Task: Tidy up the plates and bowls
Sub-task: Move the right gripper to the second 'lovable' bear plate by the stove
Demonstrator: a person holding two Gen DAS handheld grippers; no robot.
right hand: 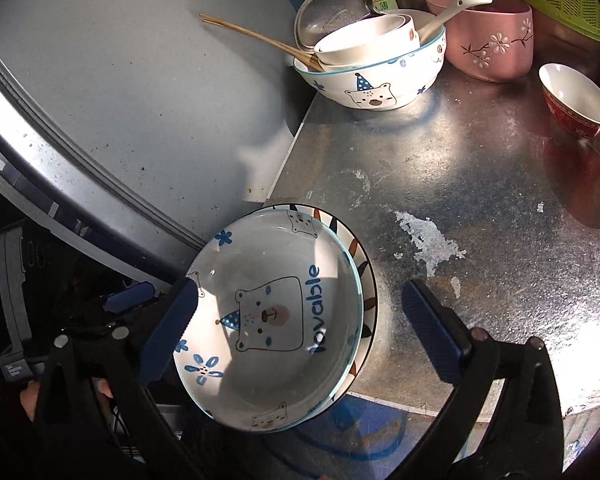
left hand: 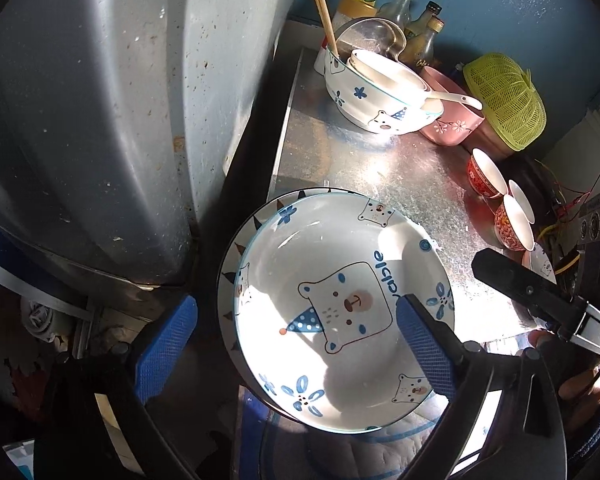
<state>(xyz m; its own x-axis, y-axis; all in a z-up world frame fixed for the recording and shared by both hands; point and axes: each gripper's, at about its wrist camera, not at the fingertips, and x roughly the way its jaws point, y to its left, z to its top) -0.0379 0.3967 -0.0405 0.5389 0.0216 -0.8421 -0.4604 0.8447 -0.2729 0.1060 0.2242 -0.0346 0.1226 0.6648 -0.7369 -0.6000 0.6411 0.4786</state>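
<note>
White ceramic with a blue rim and a bear drawing, the bear plate (left hand: 340, 312) sits nested on a second patterned plate (left hand: 230, 264) at the near left corner of the metal desk (left hand: 380, 168), both overhanging its near edge.

Left hand-held gripper (left hand: 296, 356) stands wide open and grips nothing: its left pad is off the plate's left rim, over the dark gap beside the desk, while its right pad overlaps the plate's right side in view; whether that pad touches the plate I cannot tell. Right hand-held gripper (right hand: 300, 336) is likewise spread wide and empty, its left pad at the plate's left rim and its right pad over bare desk just right of the stack.

At the far end of the desk stands a large bear bowl (right hand: 372, 80) holding a smaller white bowl (right hand: 364, 42) and chopsticks (right hand: 256, 38), with a metal lid (right hand: 332, 12) behind. Right of it is a pink bowl (right hand: 488, 36) with a white spoon (right hand: 456, 8), then a green strainer (left hand: 504, 104). Red bowls (left hand: 488, 174) lie along the right edge. Bottles (left hand: 404, 4) line the far blue wall. A grey appliance (left hand: 100, 120) stands close on the left.
</note>
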